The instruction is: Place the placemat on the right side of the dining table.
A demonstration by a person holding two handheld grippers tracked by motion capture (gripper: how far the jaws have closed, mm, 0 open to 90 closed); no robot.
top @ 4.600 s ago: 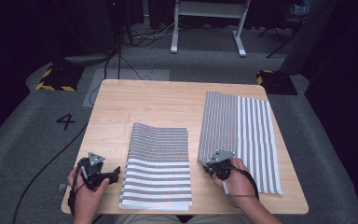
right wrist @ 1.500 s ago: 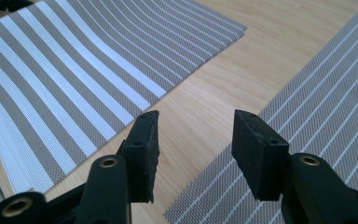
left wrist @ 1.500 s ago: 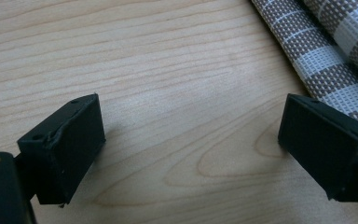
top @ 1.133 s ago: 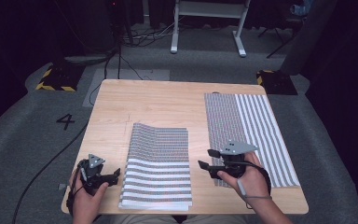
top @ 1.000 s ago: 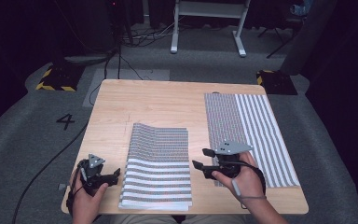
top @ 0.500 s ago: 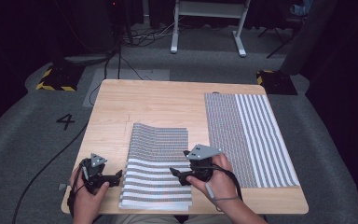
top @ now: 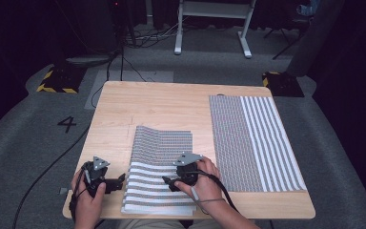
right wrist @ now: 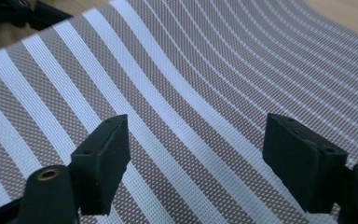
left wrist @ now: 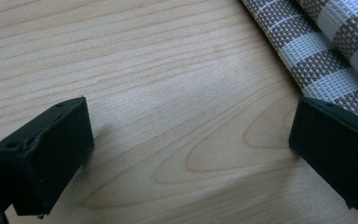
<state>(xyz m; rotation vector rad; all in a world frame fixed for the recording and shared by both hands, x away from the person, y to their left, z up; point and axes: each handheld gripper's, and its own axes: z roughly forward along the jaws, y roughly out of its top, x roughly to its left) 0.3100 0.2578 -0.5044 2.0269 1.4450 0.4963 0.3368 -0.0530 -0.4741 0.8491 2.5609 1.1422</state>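
Note:
A stack of striped woven placemats (top: 159, 167) lies at the table's front middle, its far part bowed upward. One more striped placemat (top: 253, 140) lies flat at the right. My right gripper (top: 167, 183) hovers over the stack's near right part, jaws open and pointing left; the right gripper view shows its open jaws (right wrist: 193, 163) above the brown and white stripes (right wrist: 177, 84). My left gripper (top: 120, 180) rests on bare wood just left of the stack, open; in the left gripper view the stack's edge (left wrist: 326, 51) lies by the right jaw.
The wooden table (top: 167, 105) has bare room across its far half and left side. Its front edge runs close under both hands. Around it are grey floor, cables (top: 43, 167) and a white desk frame (top: 212, 24) at the back.
My right gripper has moved left from the flat right placemat to above the stack in the middle. The right placemat now lies fully spread. The left gripper has stayed put.

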